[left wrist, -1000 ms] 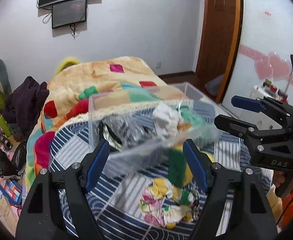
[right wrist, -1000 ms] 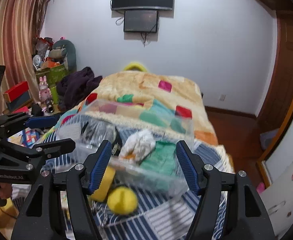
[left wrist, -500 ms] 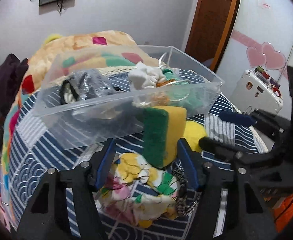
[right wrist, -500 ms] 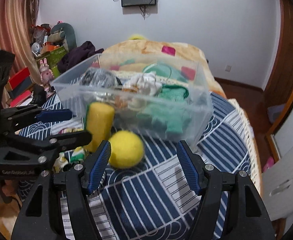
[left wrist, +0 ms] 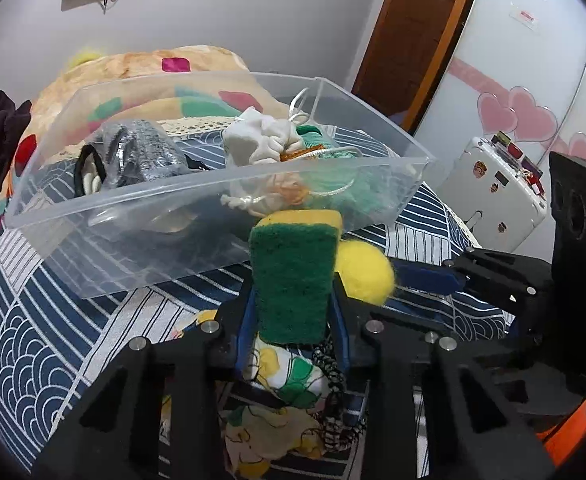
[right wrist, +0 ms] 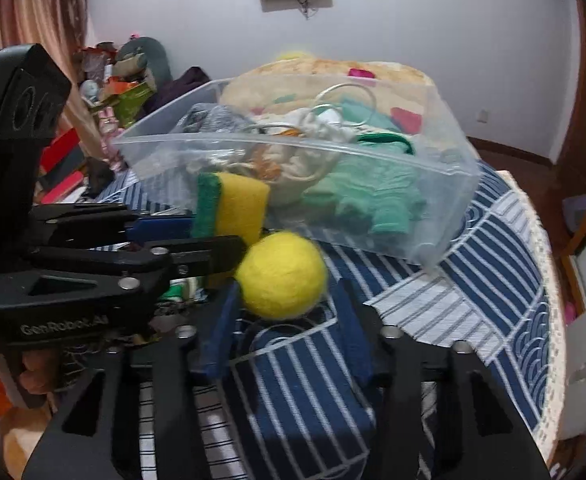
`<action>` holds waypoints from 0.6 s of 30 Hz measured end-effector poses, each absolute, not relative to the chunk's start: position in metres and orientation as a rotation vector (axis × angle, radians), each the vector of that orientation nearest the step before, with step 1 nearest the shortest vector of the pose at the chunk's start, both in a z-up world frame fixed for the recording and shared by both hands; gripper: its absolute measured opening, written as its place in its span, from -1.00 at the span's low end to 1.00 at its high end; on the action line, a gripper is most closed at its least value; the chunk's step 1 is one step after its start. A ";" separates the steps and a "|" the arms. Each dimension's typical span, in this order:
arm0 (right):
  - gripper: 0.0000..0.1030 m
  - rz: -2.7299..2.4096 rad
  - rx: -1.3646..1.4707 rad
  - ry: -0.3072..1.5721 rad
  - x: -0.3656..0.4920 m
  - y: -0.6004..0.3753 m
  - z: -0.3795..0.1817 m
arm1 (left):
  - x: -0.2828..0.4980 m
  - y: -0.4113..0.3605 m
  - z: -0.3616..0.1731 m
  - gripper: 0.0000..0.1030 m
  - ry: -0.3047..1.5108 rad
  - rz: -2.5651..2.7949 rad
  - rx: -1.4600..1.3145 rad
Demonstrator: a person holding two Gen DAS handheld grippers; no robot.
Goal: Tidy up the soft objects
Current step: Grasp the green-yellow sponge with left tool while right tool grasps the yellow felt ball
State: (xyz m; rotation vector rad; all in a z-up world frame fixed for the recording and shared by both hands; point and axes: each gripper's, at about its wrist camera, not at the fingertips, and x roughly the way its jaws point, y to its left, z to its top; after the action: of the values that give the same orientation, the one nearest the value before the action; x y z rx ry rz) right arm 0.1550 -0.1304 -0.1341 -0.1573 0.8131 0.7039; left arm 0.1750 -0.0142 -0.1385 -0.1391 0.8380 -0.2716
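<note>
Left gripper (left wrist: 293,312): jaws closed onto the sponge (left wrist: 295,276), held upright at 6 o'clock of the clear bin (left wrist: 213,184), presumably for lifting over the near wall. Sponge: green scourer face, yellow foam behind (slightly squeezed).

Right gripper (right wrist: 285,316): jaws part-open, straddling the yellow ball (right wrist: 282,274), not visibly pinching it; probably lining up a grasp. Ball fuzzy, round, on the striped cover at the bin's 6 o'clock.
</note>
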 end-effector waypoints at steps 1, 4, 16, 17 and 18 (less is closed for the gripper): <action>-0.29 0.703 -0.162 0.808 0.153 -0.130 -0.133 | 0.173 -0.014 -0.138 -0.37 0.833 -0.268 -0.137; -0.33 0.695 -0.173 0.790 0.152 -0.130 -0.131 | 0.164 -0.010 -0.133 -0.37 0.807 -0.248 -0.124; -0.36 0.638 -0.131 0.673 0.149 -0.149 -0.097 | 0.140 0.013 -0.085 -0.37 0.660 -0.197 -0.122; -0.36 0.634 -0.126 0.655 0.148 -0.151 -0.092 | 0.140 0.016 -0.080 -0.37 0.645 -0.192 -0.125; -0.36 0.633 -0.123 0.641 0.148 -0.151 -0.087 | 0.140 0.018 -0.075 -0.37 0.636 -0.188 -0.125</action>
State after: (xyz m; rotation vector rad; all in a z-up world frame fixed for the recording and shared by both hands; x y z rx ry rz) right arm 0.1480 -0.1513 -0.0875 -0.1232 0.6412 0.6330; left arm 0.1397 0.0178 -0.0750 -0.1247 0.6357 -0.1882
